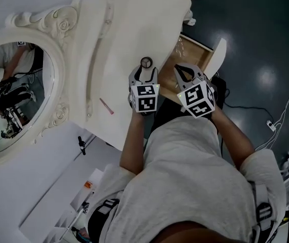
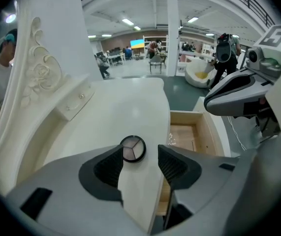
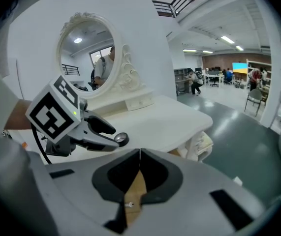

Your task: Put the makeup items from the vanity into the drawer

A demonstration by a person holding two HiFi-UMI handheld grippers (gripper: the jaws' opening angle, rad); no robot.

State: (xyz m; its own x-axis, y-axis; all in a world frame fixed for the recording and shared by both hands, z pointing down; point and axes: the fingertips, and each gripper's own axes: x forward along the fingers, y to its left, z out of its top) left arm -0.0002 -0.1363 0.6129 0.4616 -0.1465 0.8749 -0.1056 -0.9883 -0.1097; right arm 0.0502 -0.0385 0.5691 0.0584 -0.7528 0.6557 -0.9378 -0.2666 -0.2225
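A small round compact (image 1: 146,62) with a three-part palette lies on the white vanity top (image 1: 129,34) near its right edge. My left gripper (image 1: 145,71) is over it. In the left gripper view the compact (image 2: 133,148) lies between the tips of the left gripper (image 2: 140,152), close to the left pad, and the jaws stand apart without pressing on it. A thin pink stick (image 1: 106,106) lies further left on the top. My right gripper (image 1: 182,71) hovers over the open wooden drawer (image 1: 192,52); its jaws (image 3: 139,154) meet, with nothing between them.
An oval mirror (image 1: 12,92) in a carved frame stands at the vanity's left. The drawer's white front (image 1: 218,53) juts out over the dark floor. Cables (image 1: 281,118) run across the floor at the right. A small black item (image 1: 82,145) lies below the vanity's near edge.
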